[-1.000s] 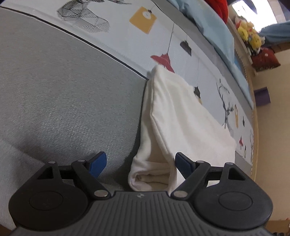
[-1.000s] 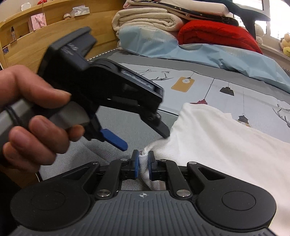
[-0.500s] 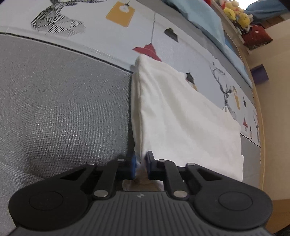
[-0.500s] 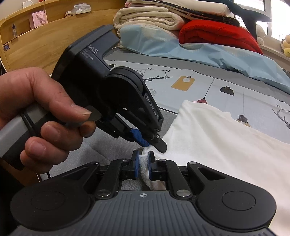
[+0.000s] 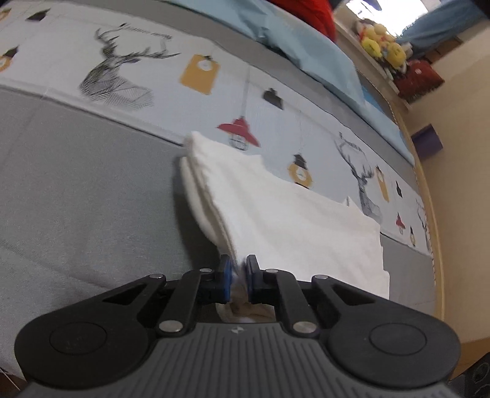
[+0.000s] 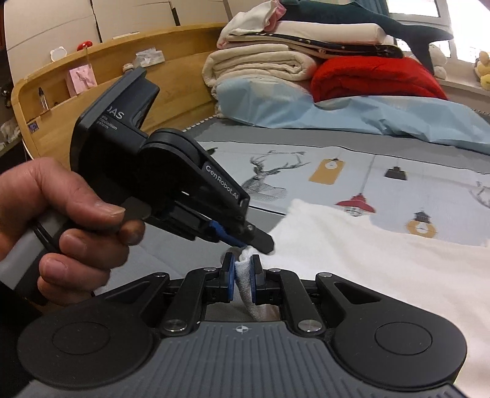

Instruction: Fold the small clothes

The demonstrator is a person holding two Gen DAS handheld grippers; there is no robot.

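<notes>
Bedroom, printed bedspread [image 5: 214, 101]. White garment [image 5: 291, 220] lying across it, near corner lifted. Left gripper [image 5: 235, 275] & right gripper [image 6: 242, 275] both clenched on that same corner, nearly touching. Risks: layers sliding apart, pads clashing, fold going crooked if pulled unevenly.

bed: grey cover [image 5: 76, 189] with a pale blue printed panel [image 6: 352, 171] of deer, lamps and tags
headboard: curved wood shelf [image 6: 101, 70] at the bed's head, small items on it
bedding stack: cream blankets [image 6: 260, 65], red pillow [image 6: 373, 78], light blue quilt [image 6: 352, 113] piled at the bed's head
window: bright, behind the stack [image 6: 471, 27]
sill: yellow plush toys [image 5: 379, 46]
wall: cream [image 5: 459, 128], beside the bed's far edge
light: daylight from the window
</notes>
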